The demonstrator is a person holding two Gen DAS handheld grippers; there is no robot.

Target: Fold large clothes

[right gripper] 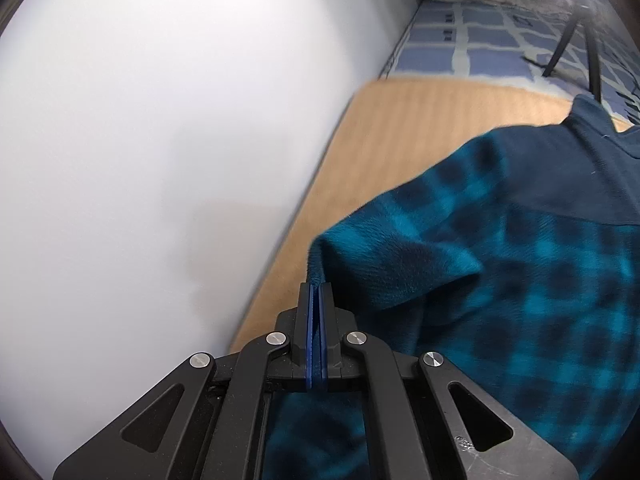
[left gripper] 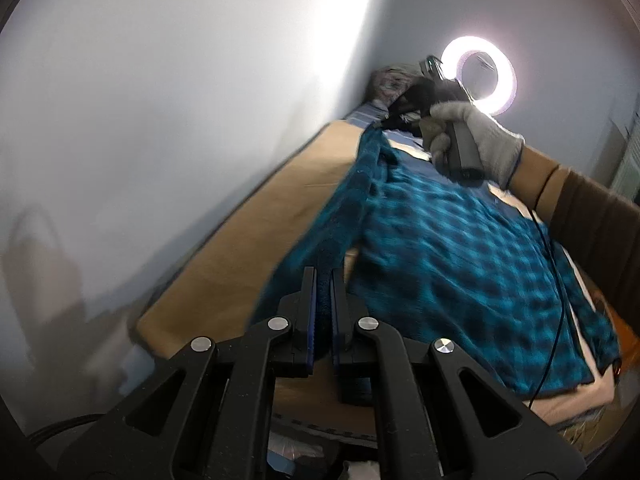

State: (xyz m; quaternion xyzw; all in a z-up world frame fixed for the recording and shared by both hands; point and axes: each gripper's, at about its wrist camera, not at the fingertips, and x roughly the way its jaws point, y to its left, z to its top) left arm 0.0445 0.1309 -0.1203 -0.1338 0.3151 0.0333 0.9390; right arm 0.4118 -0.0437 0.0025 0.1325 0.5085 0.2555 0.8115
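A teal and dark plaid fleece garment (left gripper: 460, 248) lies spread over a tan board (left gripper: 248, 240). My left gripper (left gripper: 323, 276) is shut on the near end of its left edge, and fleece shows between the blue pads. At the far end a gloved hand (left gripper: 480, 136) holds my right gripper (left gripper: 386, 120), which pinches the same edge and holds it lifted. In the right wrist view the right gripper (right gripper: 319, 286) is shut on a fold of the garment (right gripper: 520, 280), whose dark blue collar part (right gripper: 580, 168) lies beyond.
A white wall (left gripper: 160, 120) runs close along the left of the board. A lit ring light (left gripper: 486, 76) stands at the far end, its stand legs (right gripper: 560, 52) on a blue checked sheet (right gripper: 480, 40). A brown cardboard wall (left gripper: 592, 216) rises on the right. A black cable (left gripper: 556, 280) crosses the garment.
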